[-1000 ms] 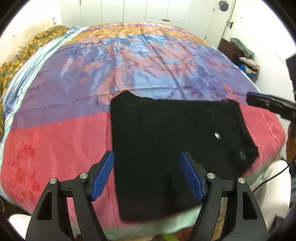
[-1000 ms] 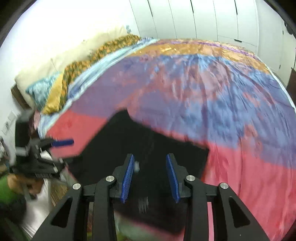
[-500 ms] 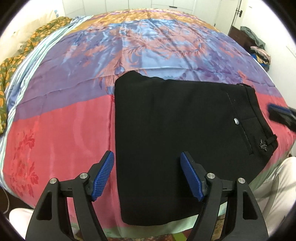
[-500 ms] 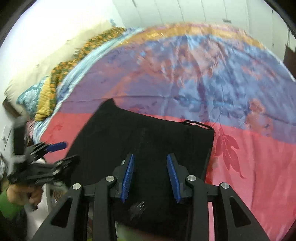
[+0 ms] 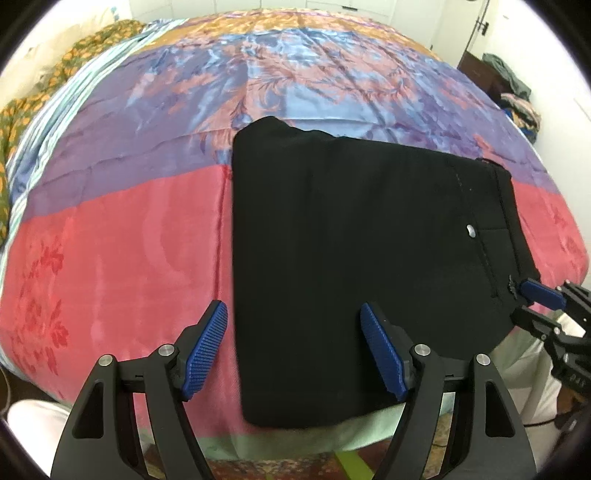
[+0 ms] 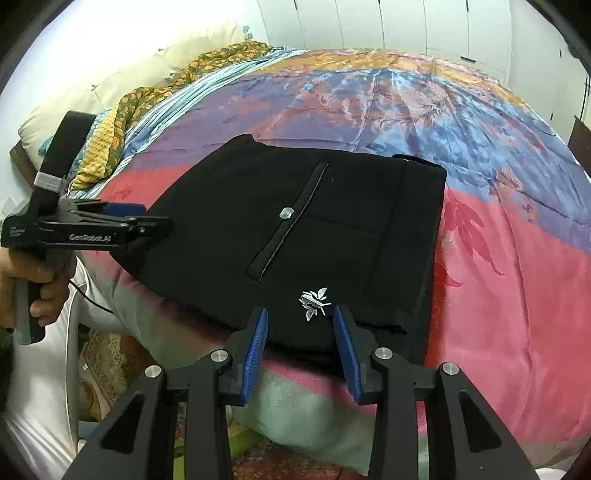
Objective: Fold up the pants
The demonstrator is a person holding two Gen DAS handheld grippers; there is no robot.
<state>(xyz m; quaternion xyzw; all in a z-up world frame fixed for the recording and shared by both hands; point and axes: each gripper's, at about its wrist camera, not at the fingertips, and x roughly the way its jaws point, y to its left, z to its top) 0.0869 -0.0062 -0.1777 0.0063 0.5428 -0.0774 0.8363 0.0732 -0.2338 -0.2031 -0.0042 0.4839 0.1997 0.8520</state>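
Observation:
The black pants [image 5: 351, 240] lie folded into a flat rectangle on the colourful bedspread [image 5: 129, 229], near the bed's front edge. In the right wrist view the pants [image 6: 295, 221] show a back pocket with a silver button and a small white emblem. My left gripper [image 5: 295, 343] is open and empty, just above the folded pants' near left corner. My right gripper [image 6: 301, 339] is open and empty, at the waistband end by the emblem. Each gripper shows in the other's view, the right one [image 5: 543, 295] at the pants' right edge and the left one [image 6: 122, 218] at their left edge.
Pillows and a yellow-green patterned cover [image 6: 129, 110] lie at the bed's head. A dark cabinet with a pile of clothes [image 5: 513, 92] stands at the far right by the wall. White wardrobe doors [image 6: 406, 22] stand behind the bed. The person's white-clad legs [image 6: 44, 387] are at the bed's front edge.
Both grippers have drawn back toward the bed's front edge and come lower. The right gripper moved from over the middle of the pants to their waistband end. The pants have stayed put.

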